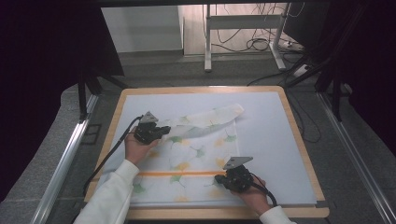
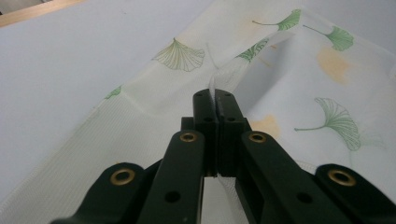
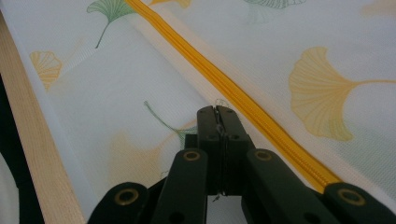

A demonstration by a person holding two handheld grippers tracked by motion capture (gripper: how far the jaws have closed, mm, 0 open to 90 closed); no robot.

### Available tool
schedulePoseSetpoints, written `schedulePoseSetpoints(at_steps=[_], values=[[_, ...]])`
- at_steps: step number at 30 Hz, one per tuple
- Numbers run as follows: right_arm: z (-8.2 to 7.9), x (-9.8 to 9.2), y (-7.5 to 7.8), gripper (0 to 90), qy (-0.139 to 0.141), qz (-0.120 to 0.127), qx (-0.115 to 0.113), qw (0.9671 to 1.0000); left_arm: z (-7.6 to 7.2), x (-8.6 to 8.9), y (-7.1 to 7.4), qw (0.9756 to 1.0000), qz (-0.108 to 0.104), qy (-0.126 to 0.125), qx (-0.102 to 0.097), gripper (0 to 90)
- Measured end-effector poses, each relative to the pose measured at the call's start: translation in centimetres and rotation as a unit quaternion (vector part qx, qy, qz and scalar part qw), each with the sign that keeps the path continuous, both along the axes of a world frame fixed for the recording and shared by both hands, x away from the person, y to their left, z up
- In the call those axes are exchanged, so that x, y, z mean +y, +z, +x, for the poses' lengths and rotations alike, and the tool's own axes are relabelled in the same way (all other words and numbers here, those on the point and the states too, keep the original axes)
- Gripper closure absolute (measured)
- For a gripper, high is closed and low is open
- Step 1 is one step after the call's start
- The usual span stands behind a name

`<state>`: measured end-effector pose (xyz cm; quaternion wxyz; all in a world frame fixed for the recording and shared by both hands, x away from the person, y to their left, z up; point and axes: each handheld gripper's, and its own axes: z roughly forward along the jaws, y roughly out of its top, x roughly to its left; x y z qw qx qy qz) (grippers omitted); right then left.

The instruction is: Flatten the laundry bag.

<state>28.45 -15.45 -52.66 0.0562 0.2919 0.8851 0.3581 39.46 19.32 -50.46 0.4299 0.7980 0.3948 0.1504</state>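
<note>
**Leaf-Print Bag Pinched at Two Places on the Table**

Grey floor, cables and the legs of a white desk (image 1: 243, 32) were seen beyond a wooden table (image 1: 299, 140) covered by a pale sheet (image 1: 266, 140). On that sheet a white mesh bag (image 1: 205, 154) printed with green and yellow leaves was spread out, lying on the near left part of the table. An orange zipper (image 1: 182, 173) was seen running across the bag close to the table's near edge. The bag's far portion had been folded over, so that a strip of cloth reached toward the table's middle.

The left gripper (image 1: 163, 130) was held over the bag's far left part, beside the fold, by the left hand (image 1: 137, 149). In the left gripper view its jaws were seen pressed fully together, with a thin raised edge of the mesh caught between the fingertips (image 2: 205, 105); the cloth was pulled up into a small peak at that point.

The right gripper (image 1: 218, 178) was held at the right end of the zipper, near the table's front edge, by the right hand (image 1: 254, 196). In the right gripper view its jaws were likewise seen closed tight, with a wisp of mesh pinched between them just beside the zipper, on the side toward the wooden rim. White sleeves (image 1: 112, 196) were worn on both forearms.
</note>
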Motion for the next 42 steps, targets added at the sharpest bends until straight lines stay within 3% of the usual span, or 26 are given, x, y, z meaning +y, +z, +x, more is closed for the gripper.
schedulePoseSetpoints(at_steps=[14,42], values=[[0.0,0.0,0.0,88.8,0.001,0.0,0.0,1.0,1.0,1.0,-0.1,0.9999,0.005,0.016,-0.001,89.8],[0.1,-0.1,0.0,88.8,0.0,0.003,0.002,1.0,3.1,2.8,-0.5,0.999,-0.009,0.042,0.007,89.7]])
